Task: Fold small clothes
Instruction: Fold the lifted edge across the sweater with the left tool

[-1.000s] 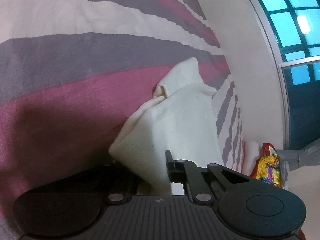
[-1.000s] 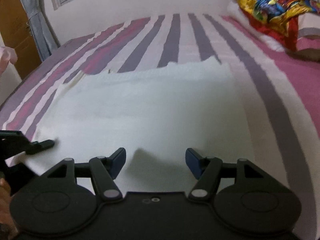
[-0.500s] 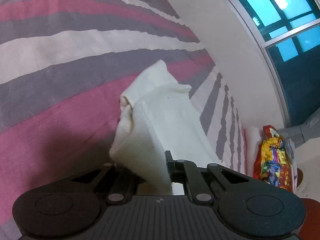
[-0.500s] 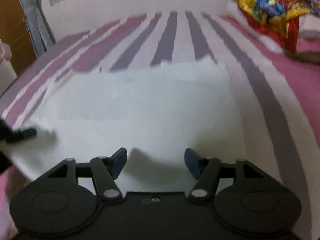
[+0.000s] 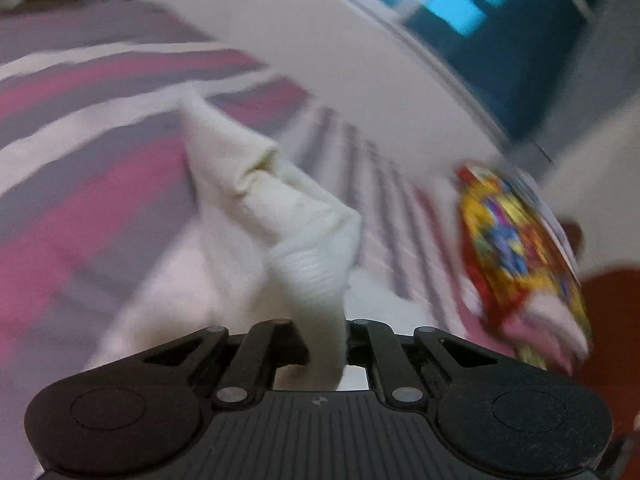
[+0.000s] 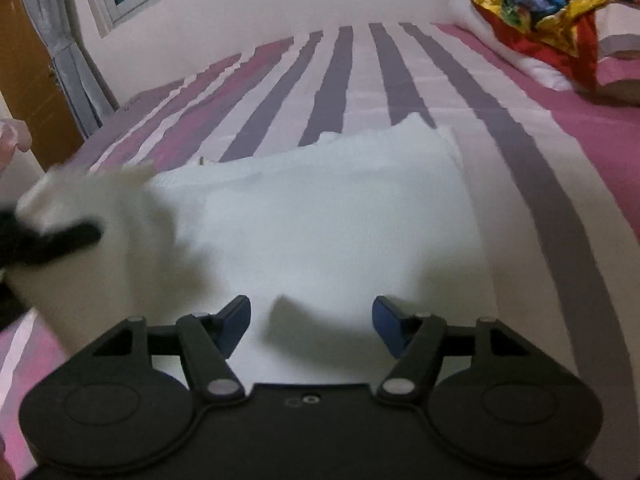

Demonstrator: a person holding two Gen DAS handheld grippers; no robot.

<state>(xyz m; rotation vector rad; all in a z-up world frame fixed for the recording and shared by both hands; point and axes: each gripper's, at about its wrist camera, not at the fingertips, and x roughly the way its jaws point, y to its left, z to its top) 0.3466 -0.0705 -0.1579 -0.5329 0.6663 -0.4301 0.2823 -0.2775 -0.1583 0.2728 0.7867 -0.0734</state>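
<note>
While your left gripper (image 5: pixel 324 354) pinches the white garment's (image 6: pixel 332 224) left corner and lifts it off the striped bed (image 6: pixel 532 184), your right gripper (image 6: pixel 311 322) hovers over its near edge, its 2 jaws opening wide, nothing gripped; the rest lies flat.

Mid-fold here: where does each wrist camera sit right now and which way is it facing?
Left wrist: sits behind the left claw, which is shut on a lifted edge of the white cloth; faces across the striped bed toward the window wall.
Right wrist: sits behind the right claw, open over the flat part of the cloth; faces up the bed to the wall; the left claw shows at the left edge, blurred.
Shared: cloth, bed, the colourful bundle.
</note>
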